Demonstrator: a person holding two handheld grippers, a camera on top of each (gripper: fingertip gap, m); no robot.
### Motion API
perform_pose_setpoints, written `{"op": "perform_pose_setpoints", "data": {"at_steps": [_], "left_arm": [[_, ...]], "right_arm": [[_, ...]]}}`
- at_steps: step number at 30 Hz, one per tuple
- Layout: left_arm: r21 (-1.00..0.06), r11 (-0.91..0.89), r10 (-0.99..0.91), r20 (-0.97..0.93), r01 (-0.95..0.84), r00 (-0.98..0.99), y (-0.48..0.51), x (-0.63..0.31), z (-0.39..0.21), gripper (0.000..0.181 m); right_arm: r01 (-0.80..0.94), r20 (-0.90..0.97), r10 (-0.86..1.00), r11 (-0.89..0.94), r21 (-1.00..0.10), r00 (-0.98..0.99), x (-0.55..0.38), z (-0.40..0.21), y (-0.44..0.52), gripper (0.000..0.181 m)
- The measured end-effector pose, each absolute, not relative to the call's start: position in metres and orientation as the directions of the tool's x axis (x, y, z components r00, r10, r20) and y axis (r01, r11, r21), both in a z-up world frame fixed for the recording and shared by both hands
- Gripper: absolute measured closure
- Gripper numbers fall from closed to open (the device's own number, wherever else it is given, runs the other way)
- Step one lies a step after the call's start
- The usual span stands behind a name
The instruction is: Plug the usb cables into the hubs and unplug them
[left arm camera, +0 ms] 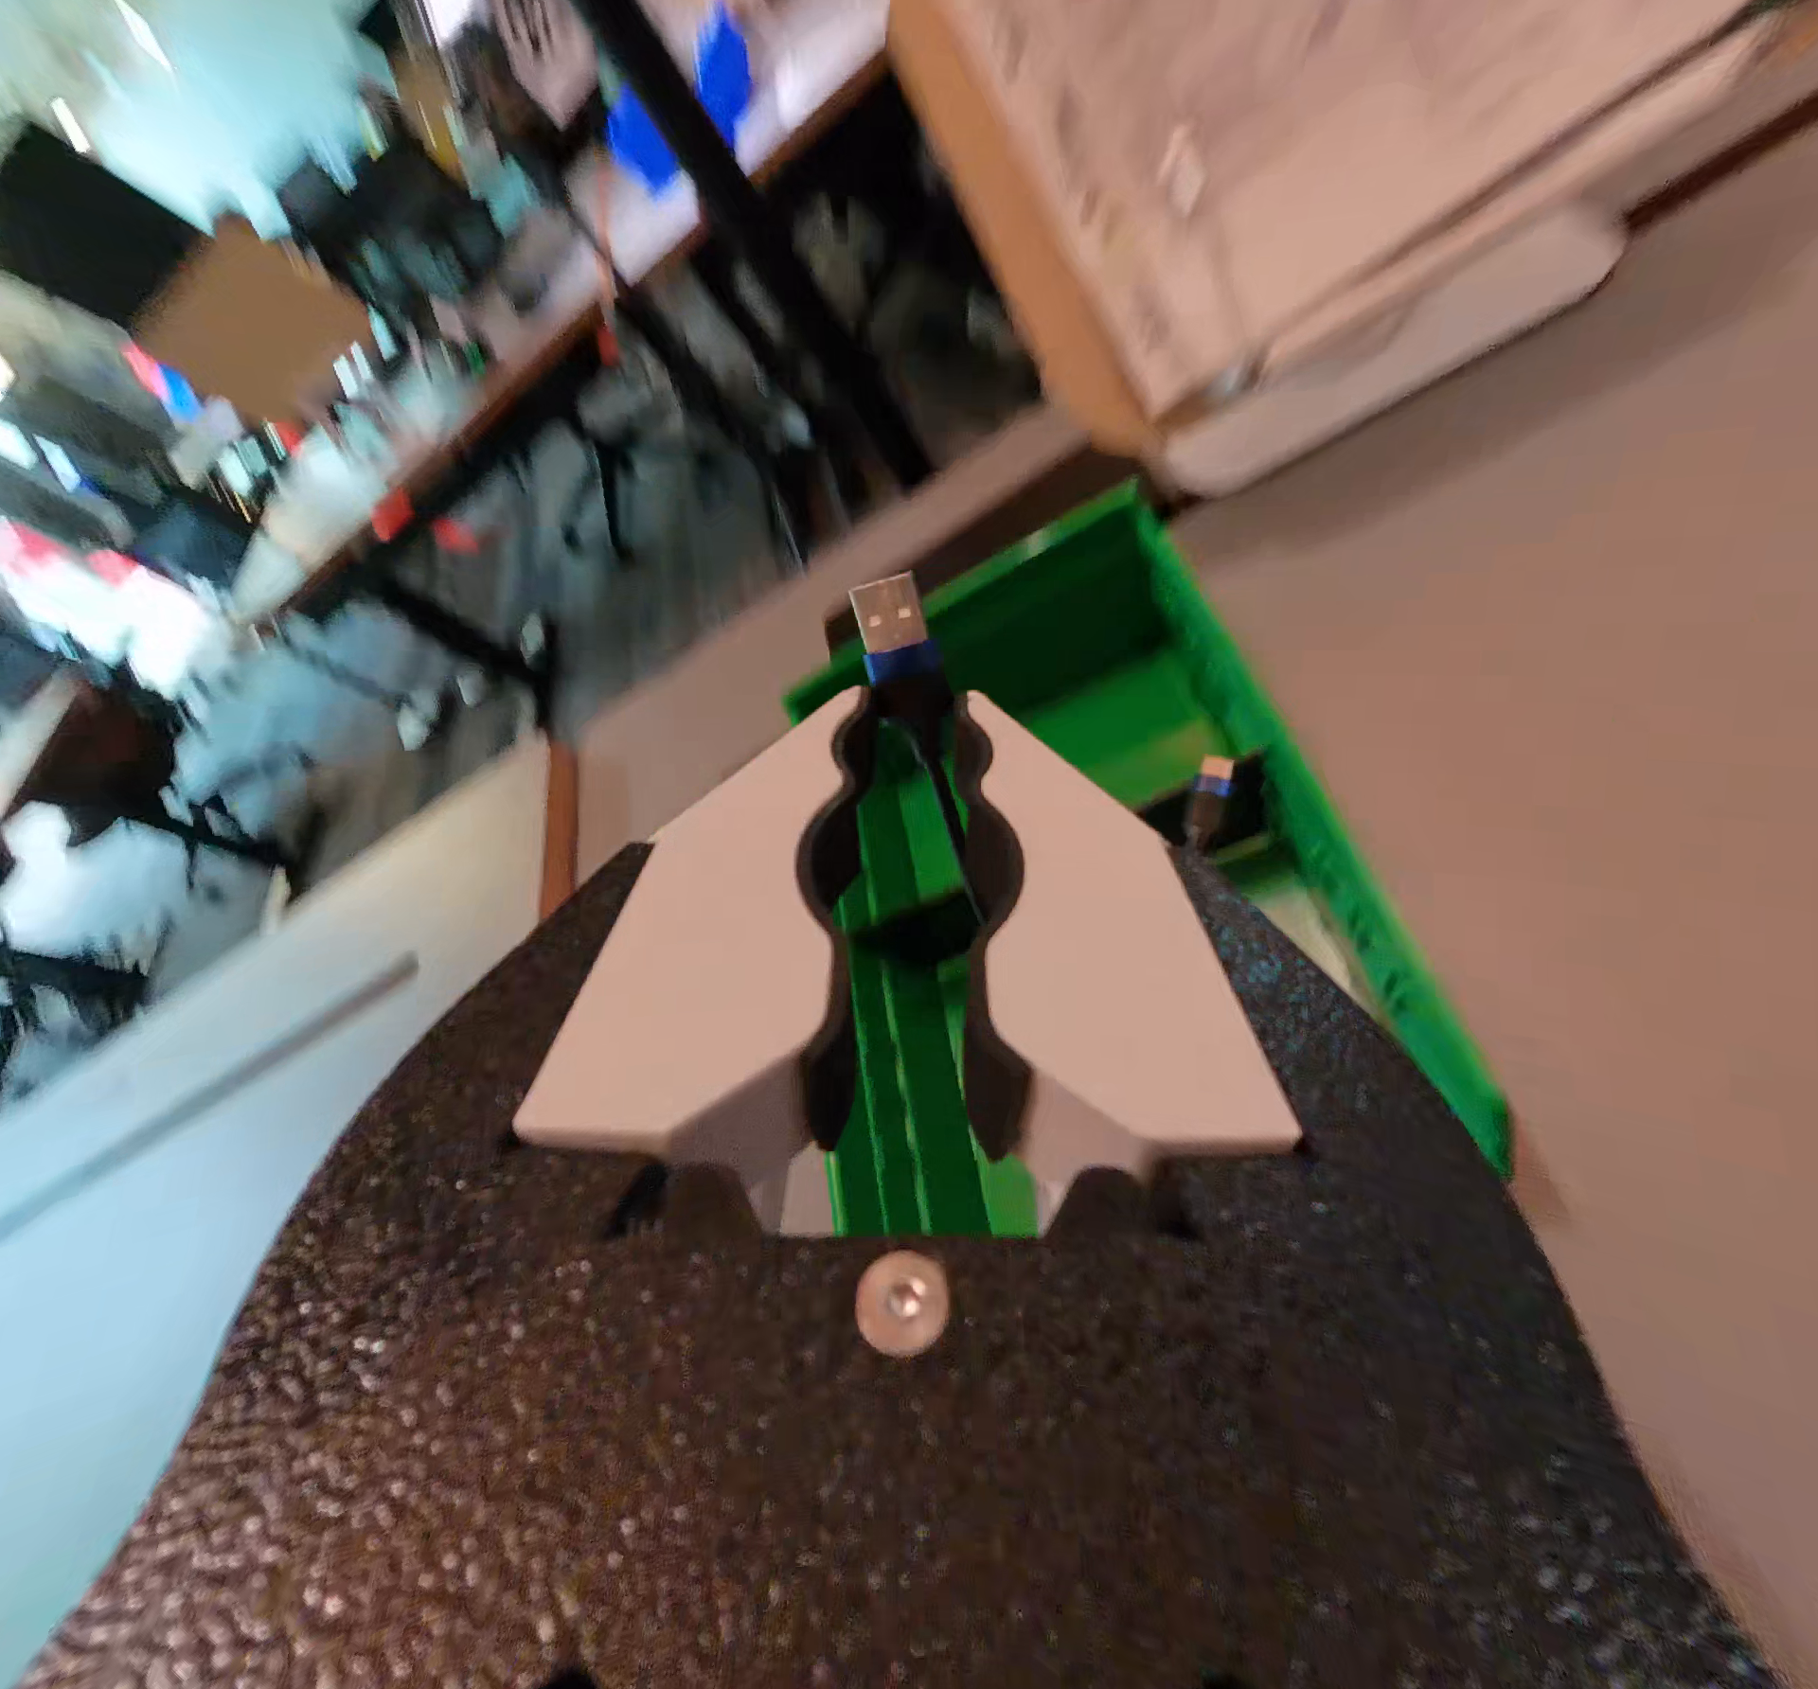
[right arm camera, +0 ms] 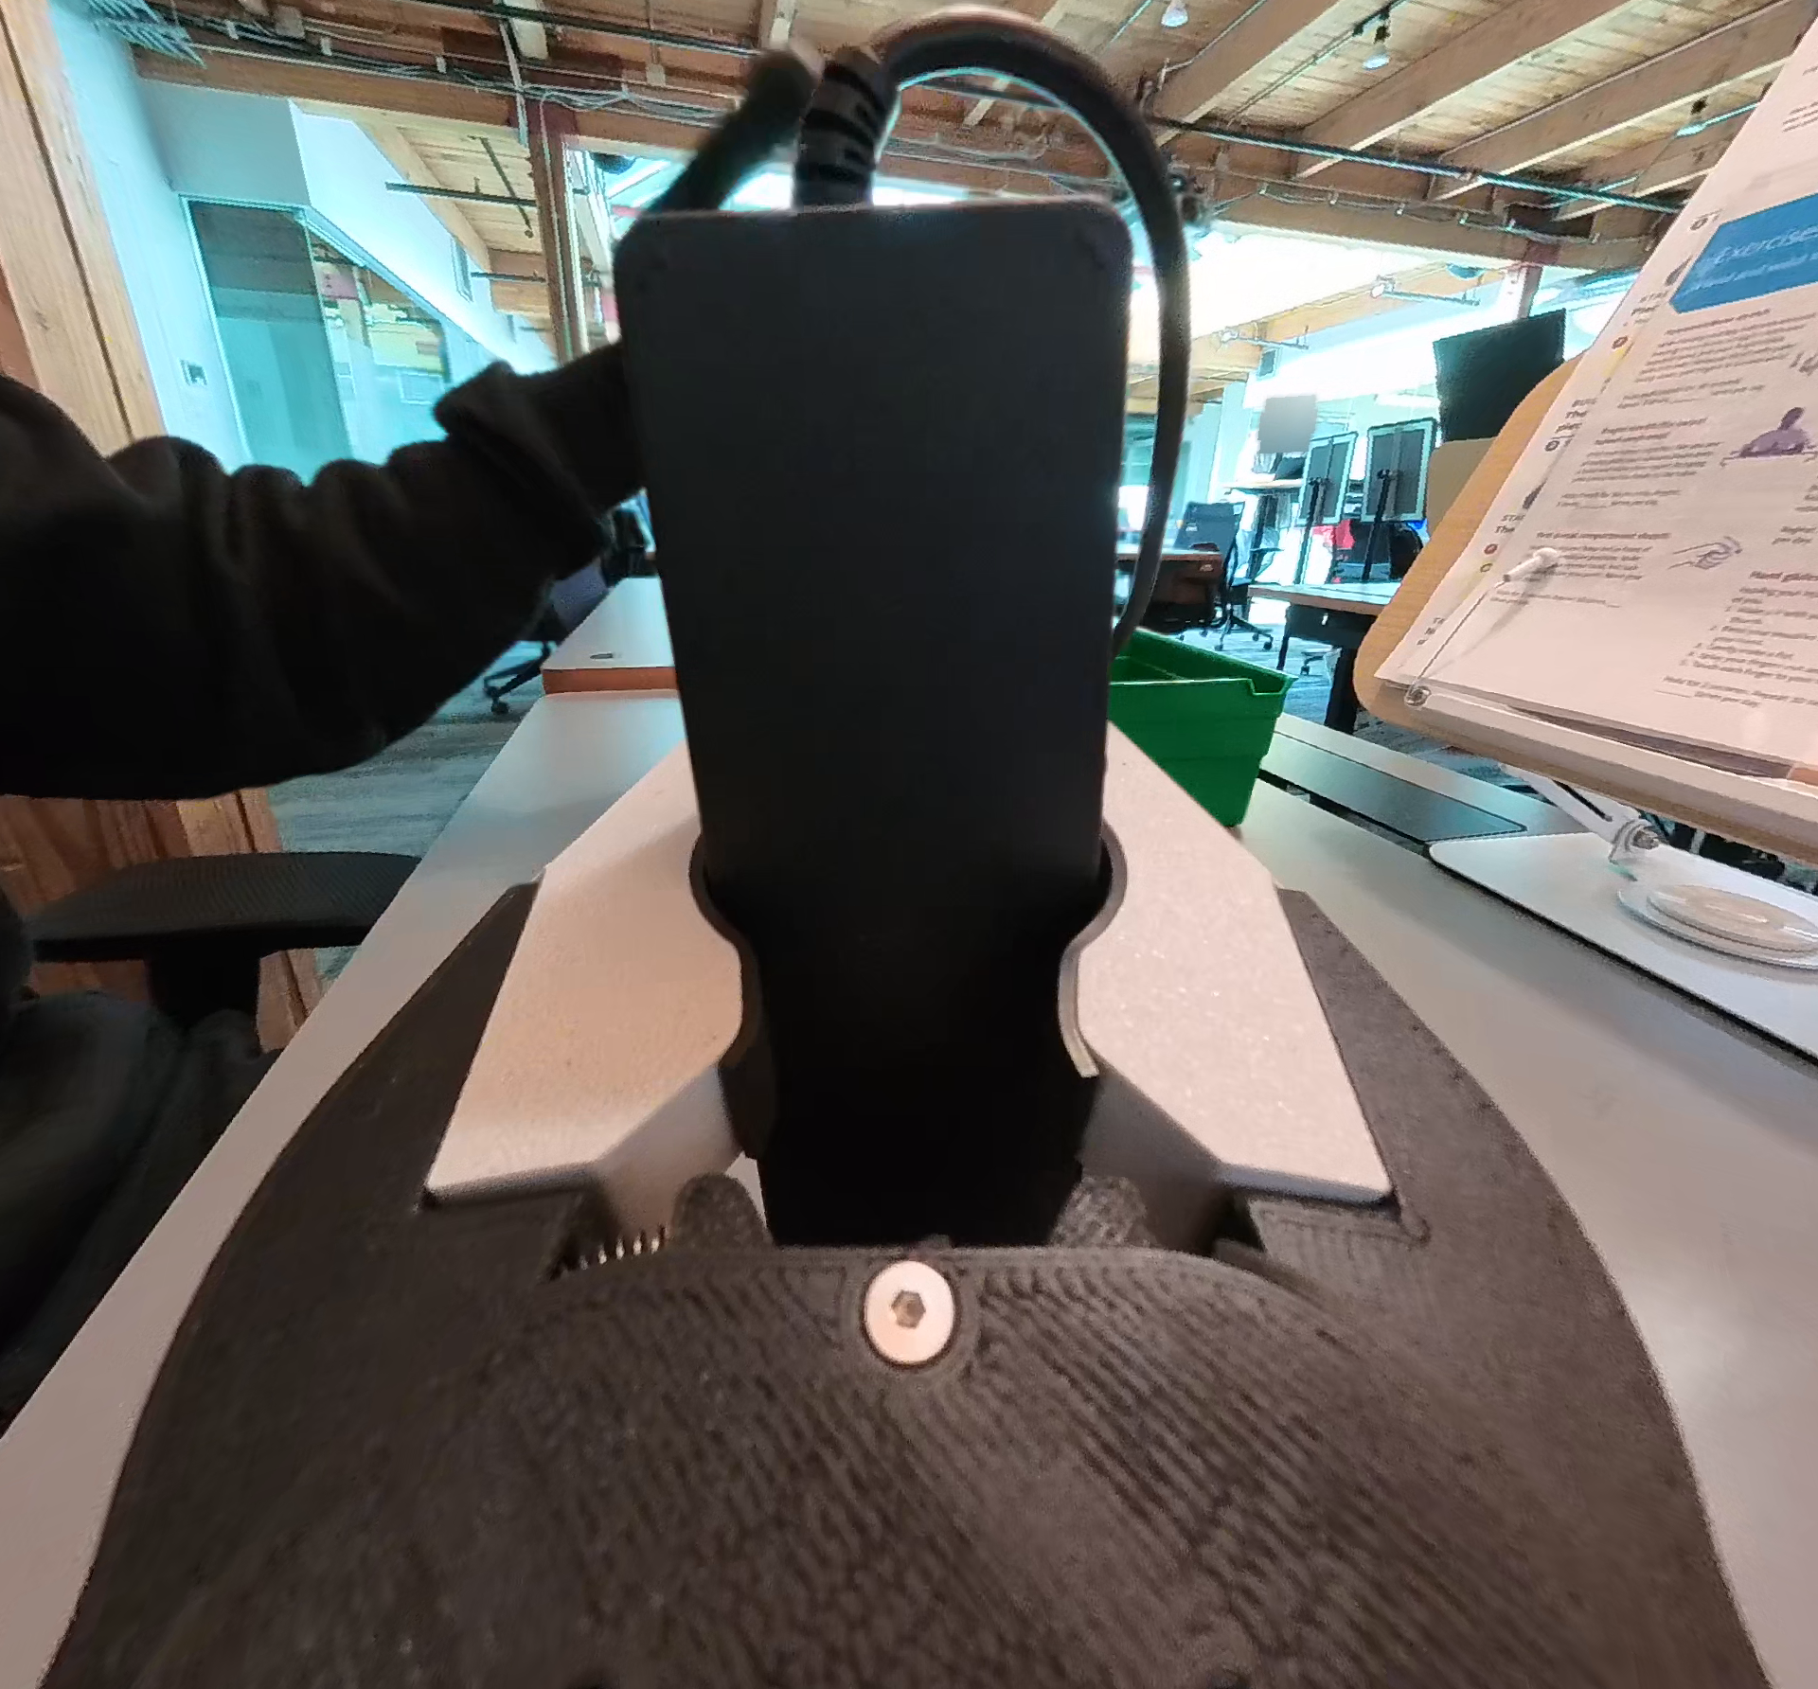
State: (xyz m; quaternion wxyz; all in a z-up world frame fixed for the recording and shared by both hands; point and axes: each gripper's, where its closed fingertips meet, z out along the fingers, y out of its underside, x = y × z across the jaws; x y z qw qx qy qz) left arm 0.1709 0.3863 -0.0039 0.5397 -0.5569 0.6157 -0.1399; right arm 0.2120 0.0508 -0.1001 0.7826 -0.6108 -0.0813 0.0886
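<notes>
My left gripper (left arm camera: pixel 910 707) is shut on a USB cable plug (left arm camera: pixel 890 624). The plug has a silver metal end and a blue band, and it sticks out past the fingertips above the green bin (left arm camera: pixel 1269 757). Its thin black cord (left arm camera: pixel 949 816) hangs down between the fingers. A second USB plug (left arm camera: pixel 1212 791) lies in the bin to the right. My right gripper (right arm camera: pixel 900 816) is shut on a black rectangular hub (right arm camera: pixel 885 511), held upright. Black cables (right arm camera: pixel 1151 284) come out of the hub's top and loop down its right side.
The grey table (right arm camera: pixel 1476 1101) runs ahead, with the green bin (right arm camera: pixel 1195 727) on it behind the hub. A document stand with printed sheets (right arm camera: pixel 1623 511) stands at the right. A person's black sleeve (right arm camera: pixel 295 579) reaches in from the left. A cardboard box (left arm camera: pixel 1328 147) sits beyond the bin.
</notes>
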Motion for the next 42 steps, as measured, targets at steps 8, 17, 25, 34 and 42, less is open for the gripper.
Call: {"op": "perform_pose_setpoints", "data": {"at_steps": [8,17,25,34,42], "left_arm": [[-0.751,0.597,-0.794,-0.603,-0.283,-0.075,0.228,0.212,-0.021,0.168],[-0.676,0.664,-0.714,-0.700,-0.320,-0.004,0.219,0.244,-0.098,0.168],[-0.729,0.653,-0.751,-0.585,-0.206,-0.308,0.132,0.197,-0.176,0.163],[-0.649,0.722,-0.589,-0.398,-0.237,-0.703,0.078,0.137,-0.227,0.144],[-0.653,0.727,-0.468,-0.243,-0.214,-0.849,0.070,0.123,-0.238,0.150]], "right_arm": [[-0.078,-0.033,0.138,0.338,-0.938,0.990,0.238,-0.085,0.034,0.117],[-0.090,-0.062,0.086,0.372,-0.924,0.994,0.254,-0.080,0.022,0.117],[-0.085,-0.048,0.108,0.366,-0.927,0.993,0.249,-0.080,0.024,0.117],[-0.077,-0.035,0.130,0.340,-0.937,0.991,0.243,-0.084,0.029,0.117],[-0.079,-0.029,0.154,0.328,-0.941,0.988,0.239,-0.086,0.030,0.117]]}}
